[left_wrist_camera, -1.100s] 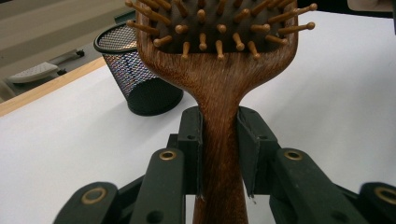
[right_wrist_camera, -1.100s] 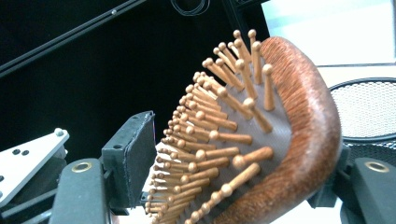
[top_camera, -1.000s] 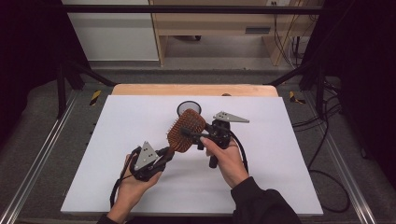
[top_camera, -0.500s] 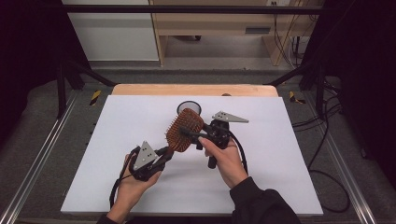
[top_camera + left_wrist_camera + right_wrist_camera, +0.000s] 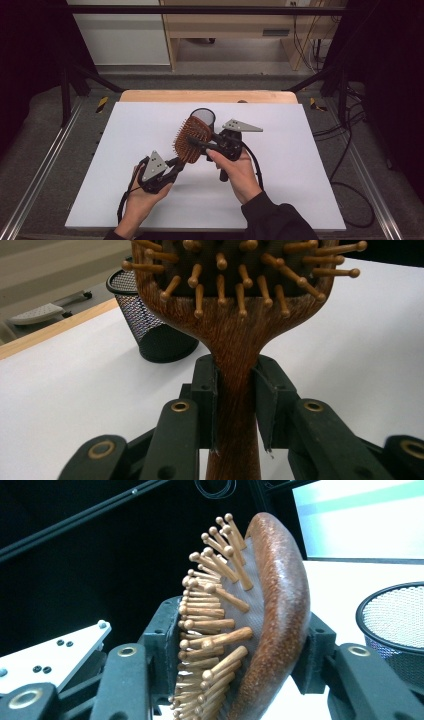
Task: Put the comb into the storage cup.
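A wooden paddle hairbrush (image 5: 192,140) with peg bristles is held up over the white table top. My left gripper (image 5: 179,162) is shut on its handle (image 5: 235,405), with a pad on each side of the neck. My right gripper (image 5: 200,145) reaches in from the right onto the brush head (image 5: 280,605). Its jaws have just been closing; one pad now meets the bristle tips (image 5: 200,645) and the other presses the smooth wooden back. The brush stands tilted between the two grippers, its bristles facing the person.
A black mesh cup (image 5: 204,116) stands upright just behind the brush. The white board (image 5: 300,165) has a wooden strip (image 5: 200,96) along its far edge. Metal rails run along both sides, and cables lie on the floor at the right.
The right gripper's jaws have closed in around the brush head. Both hands and the brush stay almost where they were.
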The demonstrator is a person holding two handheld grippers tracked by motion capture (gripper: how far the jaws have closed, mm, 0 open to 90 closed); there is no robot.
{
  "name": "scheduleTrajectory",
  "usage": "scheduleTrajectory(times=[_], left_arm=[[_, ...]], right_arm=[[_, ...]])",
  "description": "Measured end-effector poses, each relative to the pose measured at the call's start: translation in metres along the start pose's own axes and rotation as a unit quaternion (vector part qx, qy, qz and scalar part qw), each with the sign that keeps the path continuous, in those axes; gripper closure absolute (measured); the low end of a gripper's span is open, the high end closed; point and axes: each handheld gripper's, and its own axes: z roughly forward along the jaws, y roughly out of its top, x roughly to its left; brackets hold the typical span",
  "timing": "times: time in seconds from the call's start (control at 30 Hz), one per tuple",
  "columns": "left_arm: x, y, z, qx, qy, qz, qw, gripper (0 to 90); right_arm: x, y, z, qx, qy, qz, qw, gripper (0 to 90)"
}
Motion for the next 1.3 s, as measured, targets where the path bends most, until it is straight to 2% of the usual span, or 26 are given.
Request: scheduleTrajectory(times=[0.47,0.77,0.9,0.97,1.13,1.2,1.23,1.27,1.3], left_arm=[[0.003,-0.001,0.000,-0.008,0.000,-0.019,0.9998,73.1],[0.006,-0.002,-0.001,-0.028,-0.006,-0.042,0.9987,71.3],[0.006,-0.002,-0.001,-0.032,-0.010,-0.042,0.9986,70.3],[0.007,-0.003,-0.002,-0.037,-0.009,-0.050,0.9980,68.6],[0.009,-0.004,-0.004,-0.040,-0.009,-0.054,0.9977,65.3],[0.011,-0.005,-0.006,-0.041,-0.001,-0.057,0.9975,61.3],[0.013,-0.005,-0.007,-0.042,0.005,-0.059,0.9974,55.2],[0.015,-0.006,-0.008,-0.044,0.011,-0.061,0.9971,55.2],[0.019,-0.008,-0.011,-0.046,0.026,-0.067,0.9964,49.1]], right_arm=[[0.016,0.004,0.007,-0.001,-0.016,-0.019,0.9997,53.8],[0.020,0.007,0.007,-0.008,-0.024,-0.020,0.9995,54.5],[0.018,0.010,0.003,-0.012,-0.028,-0.020,0.9994,54.5],[0.015,0.016,-0.004,-0.022,-0.036,-0.021,0.9989,54.3],[0.008,0.026,-0.014,-0.040,-0.048,-0.019,0.9979,54.1],[0.004,0.030,-0.018,-0.046,-0.057,-0.017,0.9972,54.1],[-0.001,0.034,-0.023,-0.052,-0.066,-0.014,0.9964,54.0],[-0.001,0.034,-0.023,-0.052,-0.066,-0.014,0.9964,54.0],[-0.008,0.037,-0.027,-0.058,-0.074,-0.011,0.9955,54.0]])
